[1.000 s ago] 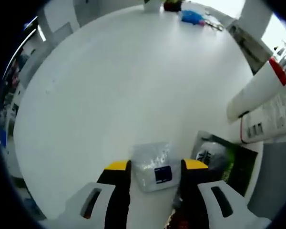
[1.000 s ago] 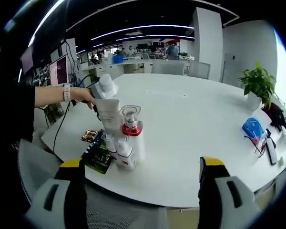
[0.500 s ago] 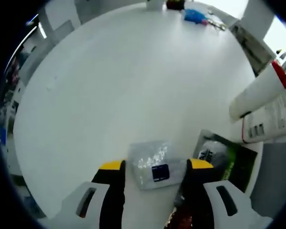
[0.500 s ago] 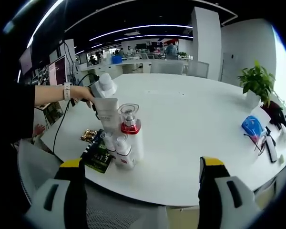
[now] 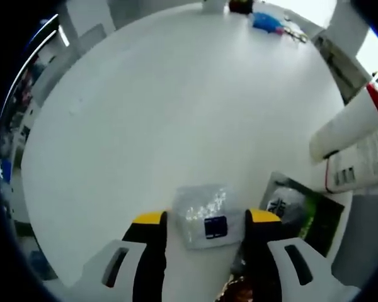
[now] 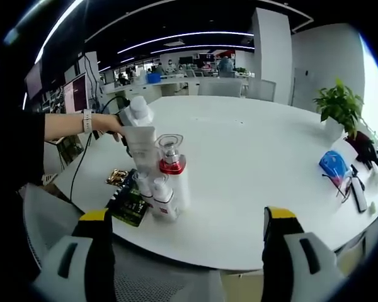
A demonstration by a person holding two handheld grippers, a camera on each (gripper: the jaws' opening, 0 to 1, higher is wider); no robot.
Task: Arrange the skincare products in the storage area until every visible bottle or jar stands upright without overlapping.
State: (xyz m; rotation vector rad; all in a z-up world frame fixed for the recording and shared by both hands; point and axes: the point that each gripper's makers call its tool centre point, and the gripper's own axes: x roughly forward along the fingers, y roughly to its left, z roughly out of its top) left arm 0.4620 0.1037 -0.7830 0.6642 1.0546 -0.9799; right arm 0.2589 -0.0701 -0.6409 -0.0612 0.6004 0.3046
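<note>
In the left gripper view my left gripper (image 5: 205,219) is open, its yellow-tipped jaws standing either side of a clear sachet (image 5: 205,215) with a dark blue label that lies flat on the white table (image 5: 176,107). A green-and-black packet (image 5: 305,217) lies just to its right, below two white tubes (image 5: 348,124). In the right gripper view my right gripper (image 6: 188,217) hangs open, off the table's near edge. Beyond it stands a cluster: a tall white tube (image 6: 140,139), a pump bottle with a red collar (image 6: 174,176), and two small white bottles (image 6: 159,196).
A person's hand with a wristwatch (image 6: 97,124) reaches in behind the tall tube. A gold sachet (image 6: 118,177) and the green packet (image 6: 129,204) lie left of the bottles. A blue object (image 6: 332,168) and a potted plant (image 6: 340,108) sit far right.
My left gripper's jaws have spread a little wider around the clear sachet, and its view has shifted slightly. The right gripper view is almost the same.
</note>
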